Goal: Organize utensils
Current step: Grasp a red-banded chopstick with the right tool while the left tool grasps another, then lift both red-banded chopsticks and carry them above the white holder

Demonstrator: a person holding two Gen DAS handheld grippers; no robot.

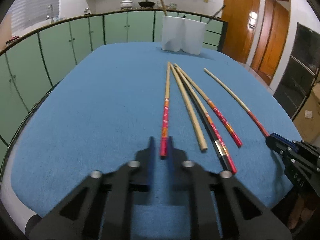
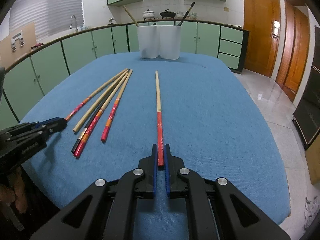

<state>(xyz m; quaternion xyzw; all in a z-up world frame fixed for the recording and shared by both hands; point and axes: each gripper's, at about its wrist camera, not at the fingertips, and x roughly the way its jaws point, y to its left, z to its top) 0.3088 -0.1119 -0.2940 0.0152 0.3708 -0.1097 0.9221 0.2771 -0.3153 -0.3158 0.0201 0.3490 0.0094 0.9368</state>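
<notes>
Bench (image 1: 100, 104) under blue cloth; green cabinets (image 1: 60, 46) and counter behind, wooden doors (image 2: 260, 26) at right, pale tiled floor (image 2: 266, 104). White two-part holder (image 1: 183, 35) at far bench edge, few sticks poking out. Left tongs (image 1: 161, 146) clenched on red end of leftmost chopstick (image 1: 167, 94), blurred. Right tongs (image 2: 160, 155) clenched on lone chopstick (image 2: 158, 92). Four loose chopsticks (image 2: 104, 104) fanned between, tips touching; black one mostly hidden under neighbours. Hand (image 2: 12, 192) cut off at frame edge.
</notes>
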